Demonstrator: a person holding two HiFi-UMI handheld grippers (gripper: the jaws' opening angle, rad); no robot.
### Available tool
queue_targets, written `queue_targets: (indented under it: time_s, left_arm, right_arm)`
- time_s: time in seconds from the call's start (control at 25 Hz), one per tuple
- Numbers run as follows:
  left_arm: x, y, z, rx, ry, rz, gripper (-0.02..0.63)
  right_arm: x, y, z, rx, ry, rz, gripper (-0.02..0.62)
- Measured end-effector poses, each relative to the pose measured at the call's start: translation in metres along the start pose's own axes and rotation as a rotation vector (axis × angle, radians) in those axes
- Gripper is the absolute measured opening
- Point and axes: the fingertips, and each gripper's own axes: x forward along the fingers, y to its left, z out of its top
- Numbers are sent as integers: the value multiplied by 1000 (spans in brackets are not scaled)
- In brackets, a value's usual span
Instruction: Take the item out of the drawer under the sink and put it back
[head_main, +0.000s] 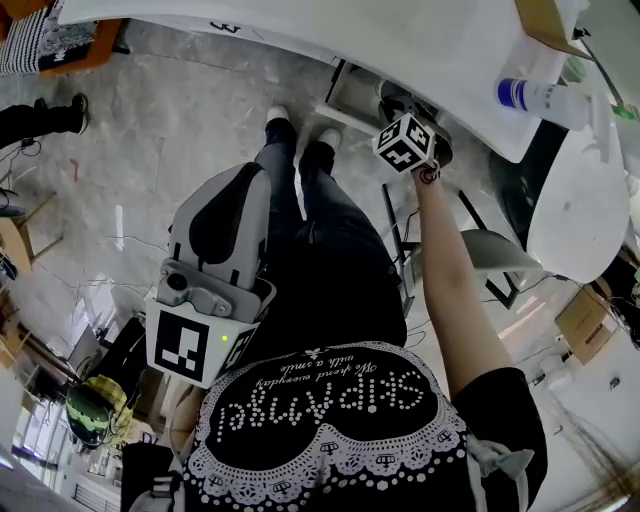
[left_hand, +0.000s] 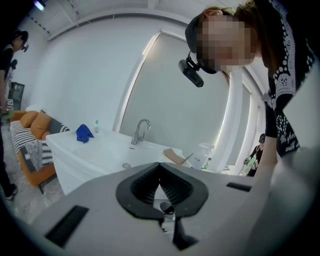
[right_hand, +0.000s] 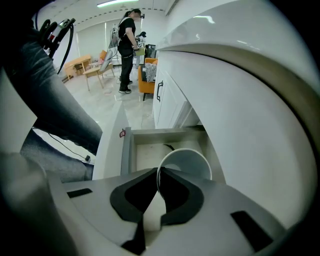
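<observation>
My right gripper (right_hand: 157, 172) clenched on white cup (right_hand: 187, 162) wall: one finger inside rim, one outside. Cup mouth faces open drawer (right_hand: 150, 145) below. My left gripper (left_hand: 160, 170) closed, empty.

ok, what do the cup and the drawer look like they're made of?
Cup: white with a dull finish and a very thin wall and rim. That points to paper or thin plastic, but the look doesn't settle which.
Drawer: flat white panels with a smooth, faintly glossy front and a paler matte inside. Probably painted or laminated board. No grain or metal edge shows.
</observation>
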Motion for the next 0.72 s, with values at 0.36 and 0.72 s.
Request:
queue_targets:
  time_s: [0.36,0.72]
  left_arm:
    - [2,2,-1,-9,-4,13,3]
    - [9,1,-8,-26,12,16,3]
  right_arm:
    - [11,-4,-5,-4,21,15,26]
    - [18,-5,-11,6,26,24,26]
